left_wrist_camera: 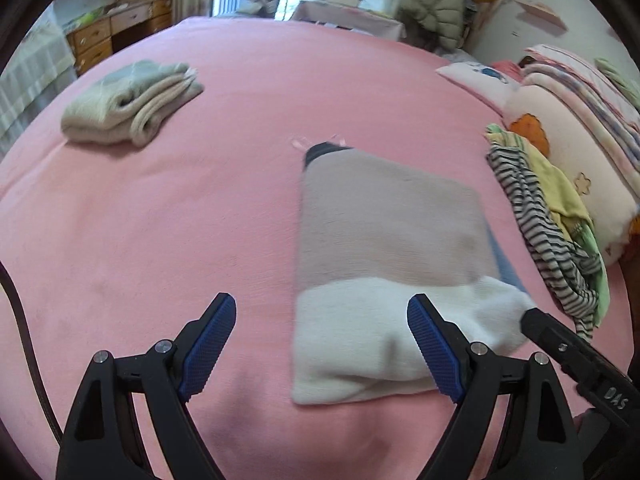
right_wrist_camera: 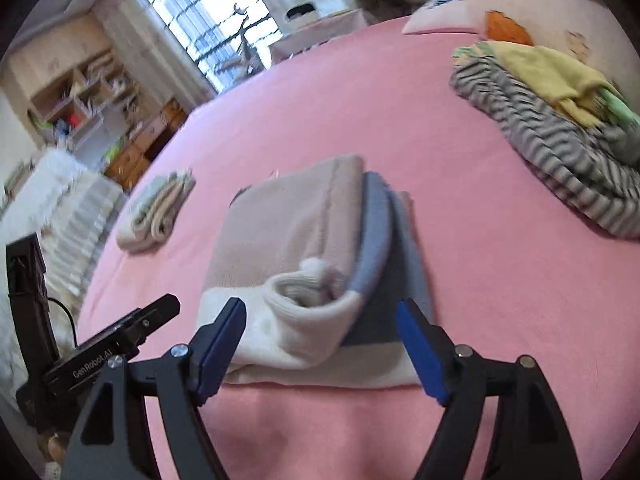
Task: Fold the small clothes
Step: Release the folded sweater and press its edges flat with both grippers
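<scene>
A folded knit garment (left_wrist_camera: 384, 264), beige-pink with a white band and blue edges, lies flat on the pink bed (left_wrist_camera: 160, 208). My left gripper (left_wrist_camera: 322, 312) is open and empty, its jaws wide apart just left of the garment's white near end. In the right wrist view the same garment (right_wrist_camera: 304, 232) lies straight ahead. My right gripper (right_wrist_camera: 320, 312) is open, its jaws wide on either side of the garment's white near end without closing on it. The right gripper's tip also shows in the left wrist view (left_wrist_camera: 532, 318) at the garment's right corner.
A folded beige and grey garment (left_wrist_camera: 132, 98) lies at the far left of the bed. A pile of striped, yellow and green clothes (left_wrist_camera: 552, 236) lies at the right edge, beside pink pillows and bedding (left_wrist_camera: 568, 128). Wooden drawers (left_wrist_camera: 104, 36) and a window stand beyond the bed.
</scene>
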{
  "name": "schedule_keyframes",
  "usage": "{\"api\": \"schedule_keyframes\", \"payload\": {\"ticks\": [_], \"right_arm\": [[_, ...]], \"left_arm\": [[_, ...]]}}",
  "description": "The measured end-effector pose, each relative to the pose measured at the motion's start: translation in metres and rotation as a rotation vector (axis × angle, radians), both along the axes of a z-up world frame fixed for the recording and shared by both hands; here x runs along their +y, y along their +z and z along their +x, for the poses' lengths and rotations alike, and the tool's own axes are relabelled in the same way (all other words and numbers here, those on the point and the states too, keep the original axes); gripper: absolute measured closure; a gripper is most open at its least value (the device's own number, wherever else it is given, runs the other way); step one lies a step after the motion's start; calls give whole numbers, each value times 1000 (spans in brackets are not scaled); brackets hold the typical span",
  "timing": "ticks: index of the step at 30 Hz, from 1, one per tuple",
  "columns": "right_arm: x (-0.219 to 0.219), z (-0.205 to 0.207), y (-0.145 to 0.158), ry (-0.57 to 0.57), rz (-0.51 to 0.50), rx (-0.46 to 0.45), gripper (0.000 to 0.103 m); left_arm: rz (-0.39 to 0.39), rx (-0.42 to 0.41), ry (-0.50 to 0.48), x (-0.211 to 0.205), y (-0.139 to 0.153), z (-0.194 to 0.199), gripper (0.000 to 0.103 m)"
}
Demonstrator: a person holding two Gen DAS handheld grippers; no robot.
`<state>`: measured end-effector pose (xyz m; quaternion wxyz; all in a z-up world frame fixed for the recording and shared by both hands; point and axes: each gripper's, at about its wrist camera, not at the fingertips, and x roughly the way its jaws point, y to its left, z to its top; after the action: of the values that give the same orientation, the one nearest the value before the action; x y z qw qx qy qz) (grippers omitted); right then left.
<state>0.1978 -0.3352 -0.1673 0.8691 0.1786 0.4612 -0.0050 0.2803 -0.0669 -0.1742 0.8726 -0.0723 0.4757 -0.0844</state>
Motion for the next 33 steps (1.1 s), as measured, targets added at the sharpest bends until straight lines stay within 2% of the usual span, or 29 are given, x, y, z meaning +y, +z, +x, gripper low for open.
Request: {"api": "schedule_keyframes", "payload": {"ticks": [3, 5, 6, 9, 11, 15, 17, 20, 24, 27, 30, 33], "right_arm": [[16, 24, -11, 5, -142, 76, 26], [20, 30, -16, 26, -203, 98, 60], [16, 31, -17, 36, -193, 104, 73], [-11, 16, -18, 3, -72, 59, 78], [-33, 2, -33, -29, 44, 54, 79], [-54, -19, -66, -79, 151, 56, 83], [-57, -32, -66, -89, 191, 22, 85], [-53, -43, -54, -86, 159, -22, 87], [-57, -47, -56, -98, 104, -7, 88], [-58, -40, -72, -114, 72, 47, 88], [-55, -40, -74, -111, 58, 52, 88], [-53, -40, -74, -97, 31, 54, 87]], "left_arm": [[10, 28, -5, 2, -11, 9, 16], [16, 45, -19, 1, -18, 14, 16], [18, 49, -28, -3, -22, 16, 16], [28, 61, -56, -6, -31, 21, 16], [21, 77, -83, -9, -40, 24, 16], [-30, 112, -117, -11, -53, 24, 11], [-49, 116, -125, -10, -55, 22, 11], [-70, 128, -139, -7, -55, 20, 11], [-85, 131, -167, -12, -56, 15, 10], [-45, 137, -185, -22, -65, 14, 9], [21, 126, -211, -32, -73, 13, 9], [13, 135, -226, -33, -78, 15, 9]]}}
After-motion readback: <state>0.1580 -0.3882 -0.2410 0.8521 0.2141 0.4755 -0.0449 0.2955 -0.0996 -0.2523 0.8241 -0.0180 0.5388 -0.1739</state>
